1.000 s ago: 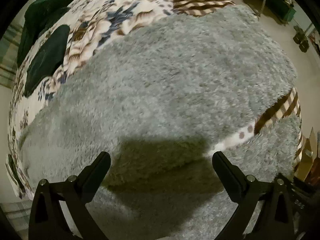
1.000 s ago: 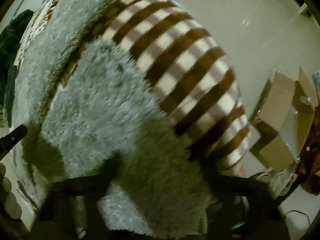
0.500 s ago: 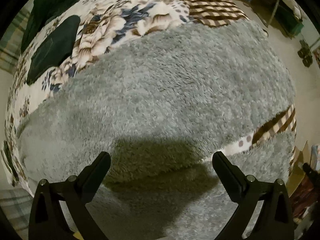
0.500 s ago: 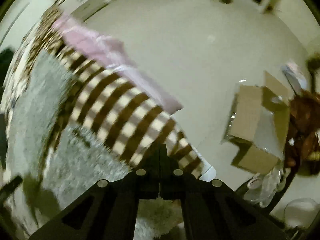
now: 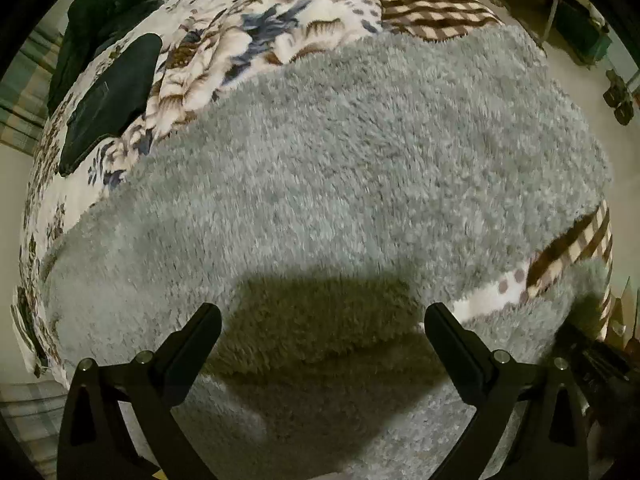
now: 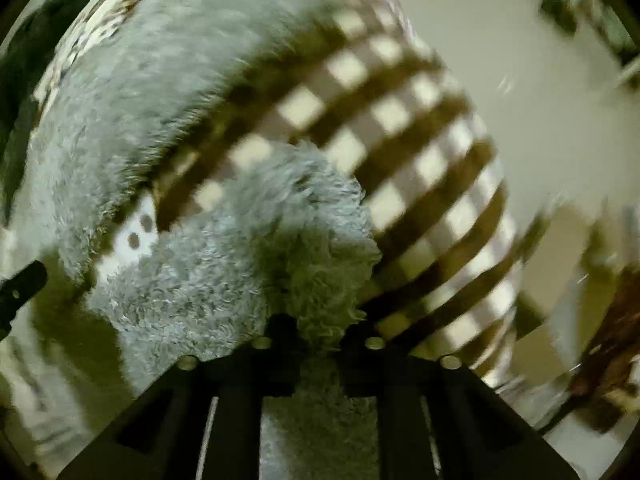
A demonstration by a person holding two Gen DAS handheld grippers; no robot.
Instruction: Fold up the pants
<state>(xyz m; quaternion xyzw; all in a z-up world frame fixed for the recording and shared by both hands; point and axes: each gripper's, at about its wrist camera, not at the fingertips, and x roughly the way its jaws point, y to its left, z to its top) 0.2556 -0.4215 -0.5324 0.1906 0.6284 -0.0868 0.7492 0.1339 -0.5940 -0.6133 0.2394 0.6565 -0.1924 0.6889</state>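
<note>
Fluffy grey pants point(image 5: 352, 168) are spread across the middle of the left wrist frame, over a floral blanket point(image 5: 256, 32) seen at the upper left. The left gripper point(image 5: 322, 332) is held wide apart above the fabric at the lower edge, with nothing grasped. In the right wrist frame, the right gripper point(image 6: 320, 330) is closed narrowly on a bunched end of the pants point(image 6: 280, 248), with a brown checked blanket point(image 6: 420, 152) seen behind it.
</note>
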